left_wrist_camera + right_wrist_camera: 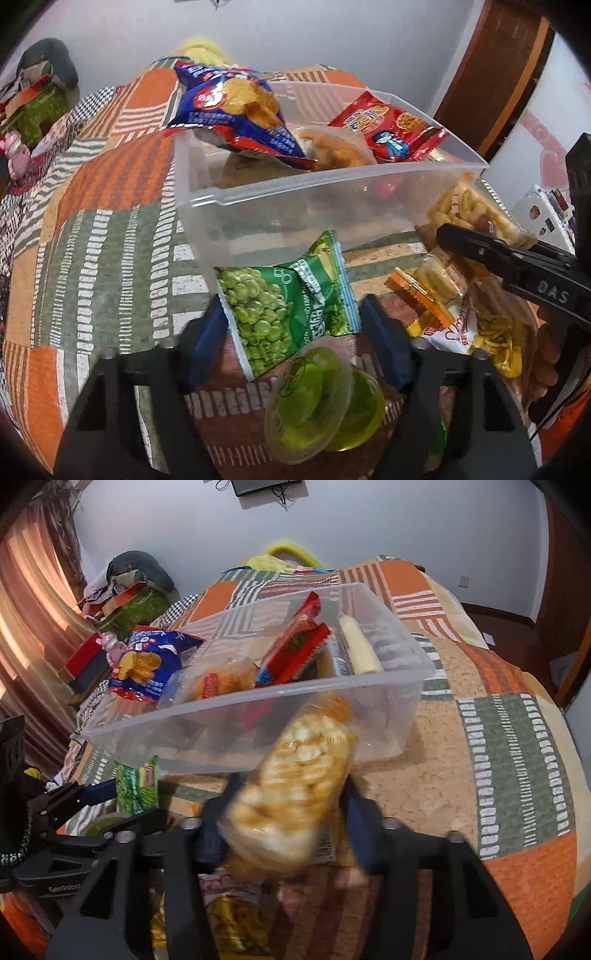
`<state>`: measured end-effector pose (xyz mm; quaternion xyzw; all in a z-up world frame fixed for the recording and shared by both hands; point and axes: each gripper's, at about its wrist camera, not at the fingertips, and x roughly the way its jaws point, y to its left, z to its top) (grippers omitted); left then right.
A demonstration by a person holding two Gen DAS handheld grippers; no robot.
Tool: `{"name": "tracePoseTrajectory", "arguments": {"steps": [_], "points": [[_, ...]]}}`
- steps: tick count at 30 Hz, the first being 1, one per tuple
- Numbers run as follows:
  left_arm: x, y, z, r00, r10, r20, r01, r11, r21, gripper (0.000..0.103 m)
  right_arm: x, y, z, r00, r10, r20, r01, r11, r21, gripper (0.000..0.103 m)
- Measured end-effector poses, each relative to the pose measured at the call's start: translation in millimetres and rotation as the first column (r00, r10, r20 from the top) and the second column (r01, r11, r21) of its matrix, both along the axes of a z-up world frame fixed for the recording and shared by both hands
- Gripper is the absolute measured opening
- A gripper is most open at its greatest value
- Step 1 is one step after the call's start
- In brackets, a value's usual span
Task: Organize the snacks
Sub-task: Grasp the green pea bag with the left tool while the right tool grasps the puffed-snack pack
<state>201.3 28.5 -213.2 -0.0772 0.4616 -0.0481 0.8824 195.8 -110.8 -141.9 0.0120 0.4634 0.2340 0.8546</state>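
On the left, our left gripper point(291, 328) is clenched on a green pea packet point(280, 314) just near of the clear bin point(332, 192). A green jelly cup point(317, 402) lies nearer. To the right, our right gripper point(286, 823) grasps a clear packet of yellow crackers point(295, 794) before the bin's near wall.

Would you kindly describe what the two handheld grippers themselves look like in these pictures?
Both are black plastic with blue pads on the fingers. The left gripper has angular fingers with triangular cut-outs; its side reads "GenRobot" in the right wrist view. The right gripper shows silver screws, and its side bears white "DAS" lettering in the left wrist view.
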Motion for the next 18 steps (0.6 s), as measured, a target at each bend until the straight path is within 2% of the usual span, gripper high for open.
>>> {"name": "tracePoseTrajectory", "arguments": {"steps": [1,6,13,18], "points": [[-1,-1,0,1.0,-0.001,0.006,0.001,1.0,0.004,0.063,-1,-2,0,1.0,-0.002,0.0,0.002,1.0,0.0,0.033],[-7,3,3,1.0,-0.002,0.023,0.002,1.0,-0.013,0.051,-8,-19,3,1.0,-0.024,0.004,0.024,0.999,0.035,0.033],[-19,2,18,0.998,-0.013,0.067,0.012,1.0,0.011,0.037,-19,-32,14,0.999,-0.026,0.044,0.024,0.999,0.04,0.032],[-29,1,35,0.994,-0.018,0.108,0.017,1.0,0.018,0.035,-22,-33,27,0.996,-0.027,0.085,0.023,0.999,0.045,0.032]]}}
